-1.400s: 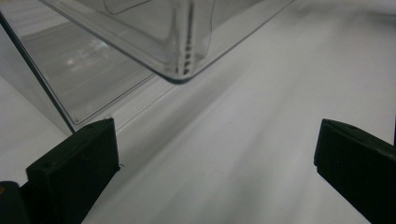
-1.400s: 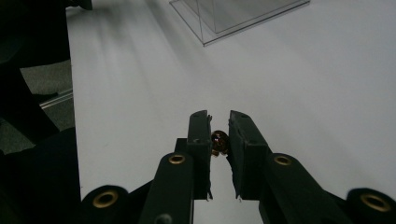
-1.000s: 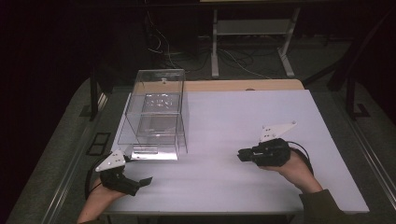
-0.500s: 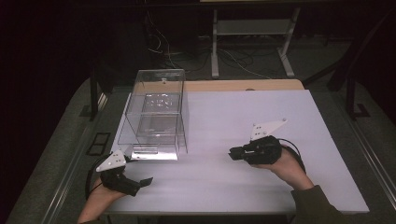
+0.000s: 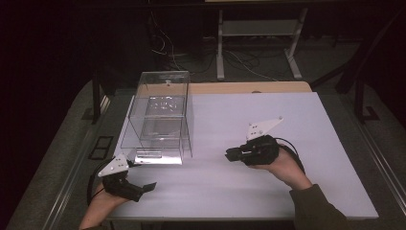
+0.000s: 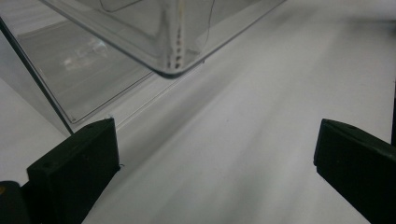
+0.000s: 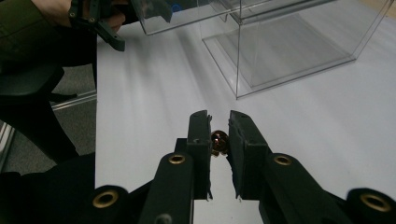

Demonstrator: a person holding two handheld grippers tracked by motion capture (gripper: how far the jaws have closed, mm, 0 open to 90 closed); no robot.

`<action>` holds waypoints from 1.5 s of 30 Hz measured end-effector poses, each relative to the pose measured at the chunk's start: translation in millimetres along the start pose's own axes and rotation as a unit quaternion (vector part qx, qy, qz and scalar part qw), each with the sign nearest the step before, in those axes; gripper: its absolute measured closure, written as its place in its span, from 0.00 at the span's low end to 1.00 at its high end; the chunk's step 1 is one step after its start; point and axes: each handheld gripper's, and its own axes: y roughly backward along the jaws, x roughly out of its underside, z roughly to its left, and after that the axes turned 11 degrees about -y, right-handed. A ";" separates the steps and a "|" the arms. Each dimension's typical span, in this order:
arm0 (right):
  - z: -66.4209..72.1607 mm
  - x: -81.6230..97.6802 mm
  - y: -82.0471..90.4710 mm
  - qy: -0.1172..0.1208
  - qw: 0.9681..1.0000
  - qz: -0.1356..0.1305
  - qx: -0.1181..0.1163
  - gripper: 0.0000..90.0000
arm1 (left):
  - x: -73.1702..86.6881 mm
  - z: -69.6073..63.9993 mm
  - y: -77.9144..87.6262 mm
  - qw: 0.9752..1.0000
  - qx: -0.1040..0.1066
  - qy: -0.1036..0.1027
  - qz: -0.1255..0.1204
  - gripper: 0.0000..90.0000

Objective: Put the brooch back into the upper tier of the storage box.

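Now my right hand-held gripper (image 7: 218,128) is clenched on a small brown round thing (image 7: 218,141), held between its jaws above the white surface (image 5: 287,124). From this hand-held gripper the clear box (image 5: 160,112) lies ahead toward my left side, well apart. My left hand-held gripper (image 5: 143,188), its jaws released and empty, is nearer, just beside the box's front corner.

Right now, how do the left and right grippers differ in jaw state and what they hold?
The left gripper has its jaws spread wide with nothing between them; the right gripper is shut on a small brown object. The left sits close by the clear box; the right is farther off on the white table. Both have black jaws.
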 end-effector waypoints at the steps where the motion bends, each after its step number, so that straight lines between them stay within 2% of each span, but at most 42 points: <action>1: 0.4 -1.6 -0.2 0.001 1.000 0.000 -0.002 0.87 | -0.1 0.0 0.0 1.000 0.000 0.000 0.000 0.00; 11: 4.1 -17.9 -0.5 0.007 1.000 -0.006 -0.007 0.87 | -0.2 -0.6 0.1 1.000 -0.001 0.003 -0.001 0.00; 45: 31.0 -92.5 -10.6 0.045 0.998 -0.017 -0.033 0.87 | -0.2 0.2 2.6 1.000 -0.004 0.003 -0.004 0.00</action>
